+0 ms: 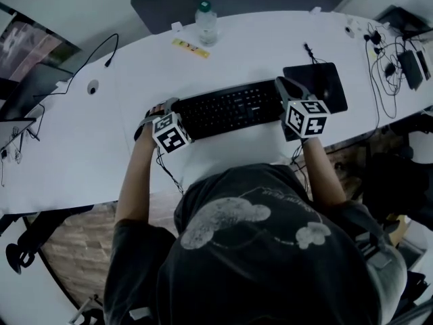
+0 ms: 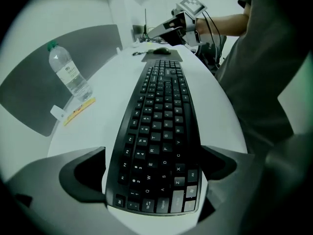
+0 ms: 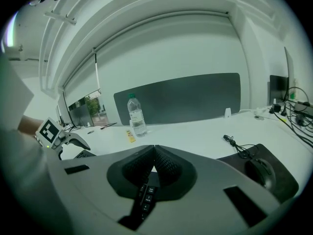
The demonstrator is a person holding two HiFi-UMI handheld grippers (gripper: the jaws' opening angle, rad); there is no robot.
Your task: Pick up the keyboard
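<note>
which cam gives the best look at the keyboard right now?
Left gripper view: the keyboard runs its full length from between the left gripper's open jaws, keys sharp. Head view shows it small, both ends partly under the grippers. Right gripper view catches only a few keys below the right gripper's shut jaws.

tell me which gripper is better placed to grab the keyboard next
Left. The left gripper stands open, jaws either side of the keyboard at one end; the right gripper is shut above the other end.

My white worktop (image 1: 257, 39) holds the keyboard (image 1: 230, 108) at six o'clock, a bottle (image 1: 206, 24) at twelve, a mouse pad (image 1: 318, 87) at three.
</note>
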